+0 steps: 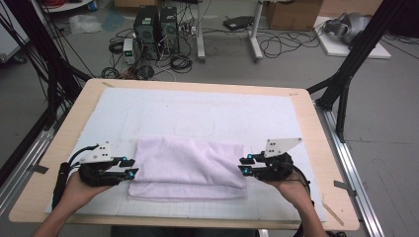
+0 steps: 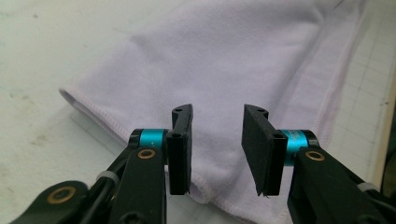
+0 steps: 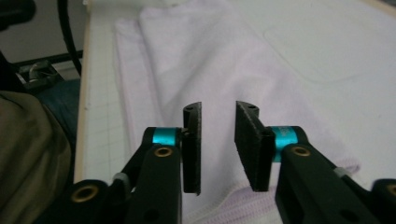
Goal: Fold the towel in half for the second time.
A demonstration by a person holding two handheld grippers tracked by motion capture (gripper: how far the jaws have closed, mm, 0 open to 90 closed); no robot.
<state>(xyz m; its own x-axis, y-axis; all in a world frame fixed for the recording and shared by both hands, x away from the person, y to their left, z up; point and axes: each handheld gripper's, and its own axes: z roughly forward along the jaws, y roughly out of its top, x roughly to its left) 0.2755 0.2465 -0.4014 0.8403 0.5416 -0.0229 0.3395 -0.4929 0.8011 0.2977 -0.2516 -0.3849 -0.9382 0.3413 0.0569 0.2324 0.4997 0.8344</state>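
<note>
Hands come in from the near edge of the high view, each carrying a black two-jaw tool with teal collars: the left gripper [image 1: 129, 167] sits just beside the left end of a folded pale lilac terry towel [image 1: 190, 165], and the right gripper [image 1: 245, 165] just beside its right end. In each gripper view the jaws stand a narrow gap apart with no cloth between the pads, so neither tool holds anything; the towel's hemmed edge lies below and beyond them. The towel rests near the front middle of the worktop as a flat, wide rectangle, upper layer set slightly back from the lower one so that a strip of the bottom layer shows along the near side. Judged from this, at least one fold looks done and laid down neatly, while a further fold across its width, or a tidying of the offset edges, may be what is left. Beneath the towel lies a white gridded mat [image 1: 148, 108], which covers most of the light wooden worktop [image 1: 316, 148]. Farther off, a grey floor carries tangled black cables [image 1: 276, 44], two dark computer towers [image 1: 155, 24], white desk legs [image 1: 254, 34], cardboard boxes [image 1: 296, 14] and black frame struts [image 1: 356, 54].
</note>
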